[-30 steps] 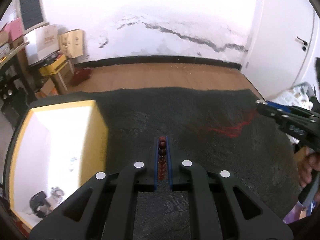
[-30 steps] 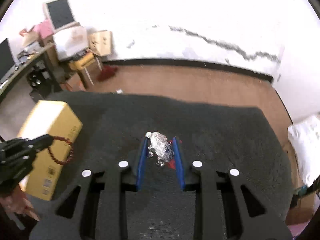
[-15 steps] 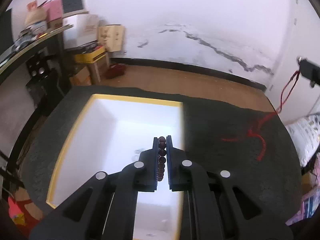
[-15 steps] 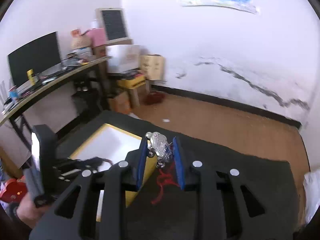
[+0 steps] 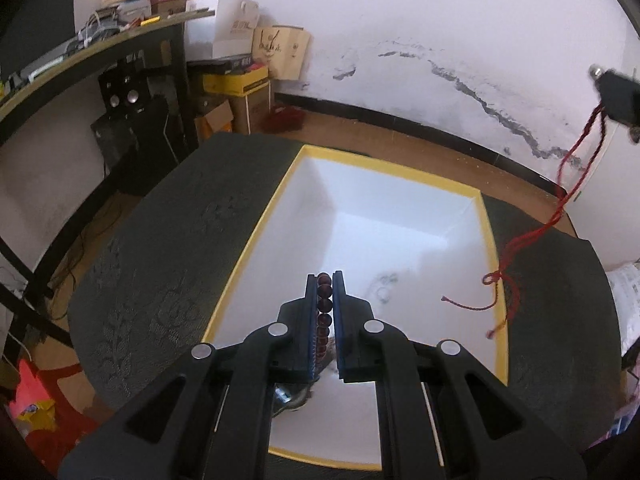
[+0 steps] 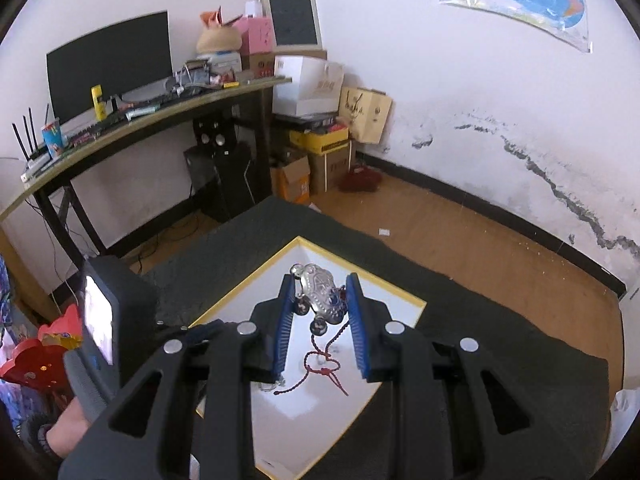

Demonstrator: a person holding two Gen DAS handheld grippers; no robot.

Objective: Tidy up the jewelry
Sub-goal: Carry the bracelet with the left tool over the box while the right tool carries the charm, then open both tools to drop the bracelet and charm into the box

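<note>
My left gripper is shut on a dark red bead bracelet and holds it above the inside of a white box with a yellow rim. My right gripper is shut on a silver pendant; its red cord hangs down over the same box. In the left wrist view the right gripper is high at the right and the red cord trails down to the box's right edge. Small silver pieces lie on the box floor.
The box stands on a dark cloth-covered table. A desk with a monitor and clutter is at the left, cardboard boxes at the wall. The left gripper's handle is at the lower left of the right wrist view.
Both grippers have risen and moved left from the dark cloth to above the box, each keeping hold of its jewelry. The red cord has lifted off the cloth and now hangs over the box.
</note>
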